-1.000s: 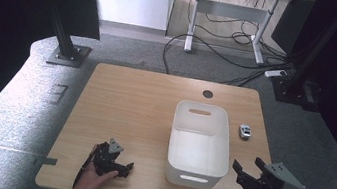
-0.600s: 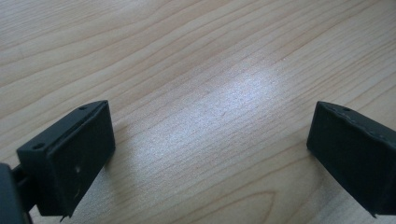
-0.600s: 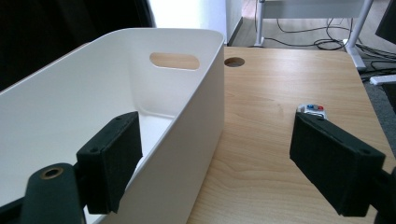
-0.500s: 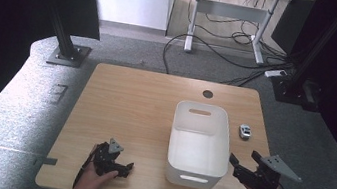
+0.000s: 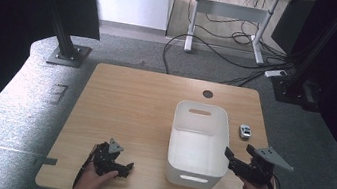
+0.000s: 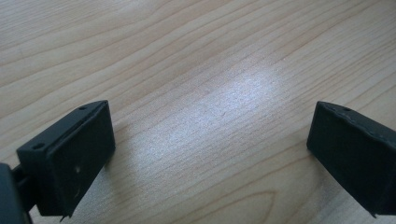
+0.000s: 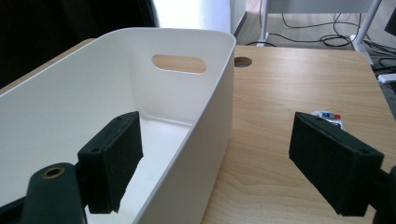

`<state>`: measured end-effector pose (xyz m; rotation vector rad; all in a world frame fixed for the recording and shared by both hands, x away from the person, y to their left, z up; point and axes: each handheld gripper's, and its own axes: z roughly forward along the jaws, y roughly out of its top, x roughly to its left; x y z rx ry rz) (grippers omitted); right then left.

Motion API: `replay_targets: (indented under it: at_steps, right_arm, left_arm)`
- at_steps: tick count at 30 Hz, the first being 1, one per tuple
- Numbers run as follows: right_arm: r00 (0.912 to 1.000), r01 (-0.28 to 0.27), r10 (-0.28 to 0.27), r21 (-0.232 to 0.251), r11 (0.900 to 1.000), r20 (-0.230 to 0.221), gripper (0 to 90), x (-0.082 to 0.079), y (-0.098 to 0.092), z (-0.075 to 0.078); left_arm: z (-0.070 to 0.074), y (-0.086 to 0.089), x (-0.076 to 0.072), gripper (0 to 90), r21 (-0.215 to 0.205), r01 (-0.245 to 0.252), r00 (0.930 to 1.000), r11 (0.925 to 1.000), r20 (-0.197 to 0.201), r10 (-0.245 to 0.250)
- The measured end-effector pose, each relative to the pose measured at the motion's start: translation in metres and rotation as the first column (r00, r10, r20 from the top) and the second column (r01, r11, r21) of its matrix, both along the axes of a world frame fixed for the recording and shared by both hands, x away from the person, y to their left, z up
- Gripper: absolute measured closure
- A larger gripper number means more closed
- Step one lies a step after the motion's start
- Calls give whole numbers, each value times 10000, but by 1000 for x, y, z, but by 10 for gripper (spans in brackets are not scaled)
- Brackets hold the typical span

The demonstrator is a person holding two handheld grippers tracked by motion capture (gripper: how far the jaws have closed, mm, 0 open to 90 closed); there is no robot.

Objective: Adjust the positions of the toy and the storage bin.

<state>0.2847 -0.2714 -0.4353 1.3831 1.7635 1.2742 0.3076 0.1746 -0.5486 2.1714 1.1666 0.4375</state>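
Since the earlier frames the right hand-held gripper (image 5: 236,161) has moved up and in toward the white bin (image 5: 198,144), and it now hangs just beside the bin's right wall near the front corner; the left hand-held gripper (image 5: 118,165) has stayed low on the desk (image 5: 129,104) at the front left. From above, the toy car (image 5: 245,131) sits on the desk just right of the bin, ahead of the right hand-held gripper and apart from it. The right gripper view adds what the overhead cannot: its jaws are spread wide, one over the bin's interior, the other over bare wood, with the bin wall between them and the toy car (image 7: 327,116) partly hidden behind the outer jaw. The left gripper view shows its jaws spread too, with nothing but wood grain and a patch of glare between them.
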Motion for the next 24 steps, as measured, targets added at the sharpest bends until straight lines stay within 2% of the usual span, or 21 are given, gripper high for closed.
replay_targets:
  at_steps: [11, 24]
  right_arm:
    - [9995, -97, 94, -87, 9999, -285, 180, 10, 10, -7]
    - [9994, 0, -6, -170, 9999, -339, 200, 12, 11, -11]
  left_arm:
    - [0, 0, 0, 9, 1, 1, 10000, 10000, -1, -1]
    - [0, 0, 0, 9, 2, 1, 10000, 10000, 0, -1]
